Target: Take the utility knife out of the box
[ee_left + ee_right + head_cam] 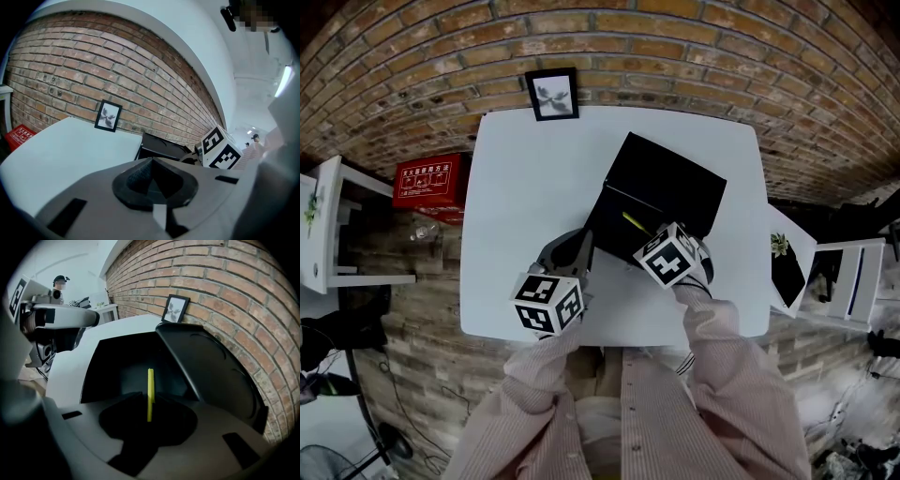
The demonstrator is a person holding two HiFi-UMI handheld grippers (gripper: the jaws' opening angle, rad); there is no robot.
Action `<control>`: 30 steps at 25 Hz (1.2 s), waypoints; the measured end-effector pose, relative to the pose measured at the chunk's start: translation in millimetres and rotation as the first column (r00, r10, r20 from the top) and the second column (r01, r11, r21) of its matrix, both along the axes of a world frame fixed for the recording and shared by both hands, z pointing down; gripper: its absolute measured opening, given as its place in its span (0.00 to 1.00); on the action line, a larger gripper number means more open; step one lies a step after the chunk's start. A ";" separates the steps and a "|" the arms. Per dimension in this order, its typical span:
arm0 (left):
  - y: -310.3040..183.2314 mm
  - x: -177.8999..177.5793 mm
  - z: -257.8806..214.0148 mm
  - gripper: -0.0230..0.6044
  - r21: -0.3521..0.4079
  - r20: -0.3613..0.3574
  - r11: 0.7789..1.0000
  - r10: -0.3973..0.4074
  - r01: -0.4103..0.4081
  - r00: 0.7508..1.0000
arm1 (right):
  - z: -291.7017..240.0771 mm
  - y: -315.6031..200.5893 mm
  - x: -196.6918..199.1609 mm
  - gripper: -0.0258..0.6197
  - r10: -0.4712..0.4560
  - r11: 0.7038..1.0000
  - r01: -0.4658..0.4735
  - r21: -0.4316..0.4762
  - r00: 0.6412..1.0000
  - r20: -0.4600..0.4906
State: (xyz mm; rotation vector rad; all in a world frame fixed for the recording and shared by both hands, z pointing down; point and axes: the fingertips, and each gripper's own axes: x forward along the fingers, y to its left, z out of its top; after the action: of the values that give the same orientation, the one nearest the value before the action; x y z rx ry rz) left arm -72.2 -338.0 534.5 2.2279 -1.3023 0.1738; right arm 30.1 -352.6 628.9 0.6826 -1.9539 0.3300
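Between the right tool's (149, 401) clamped jaws: utility knife (150, 380). We should lift straight, clearing the box (117, 366) wall; left tool (151, 169) closed, empty.

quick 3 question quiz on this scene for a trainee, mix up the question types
1. True or false: the black box on the table has its lid shut.
2. What is between the jaws of the right gripper? A) a picture frame B) a yellow knife C) nothing
3. Fill in: the left gripper has its jaws ___ (apart / together).

Key: 1 false, the lid stands open; 2 B; 3 together.
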 end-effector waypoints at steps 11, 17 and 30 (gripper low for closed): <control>0.7 -1.4 -1.0 0.02 0.003 -0.001 1.000 0.003 -0.003 1.000 | -0.7 1.2 -2.4 0.13 -0.024 1.000 0.024 0.006 1.000 0.005; 4.8 -1.0 -3.7 0.02 0.021 0.013 1.000 0.016 -0.016 1.000 | -9.0 7.8 -9.7 0.13 -0.002 1.000 0.003 -0.015 0.994 0.113; 19.3 2.0 -31.3 0.02 0.125 0.018 0.991 0.050 -0.051 0.999 | -62.6 15.7 -15.0 0.12 0.038 0.996 -0.065 0.061 0.930 0.366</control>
State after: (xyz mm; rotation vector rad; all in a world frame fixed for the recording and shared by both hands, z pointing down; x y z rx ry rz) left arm -70.2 -318.7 503.2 2.3706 -1.2977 0.1312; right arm 15.1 -336.9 566.2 0.7617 -2.3129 0.4457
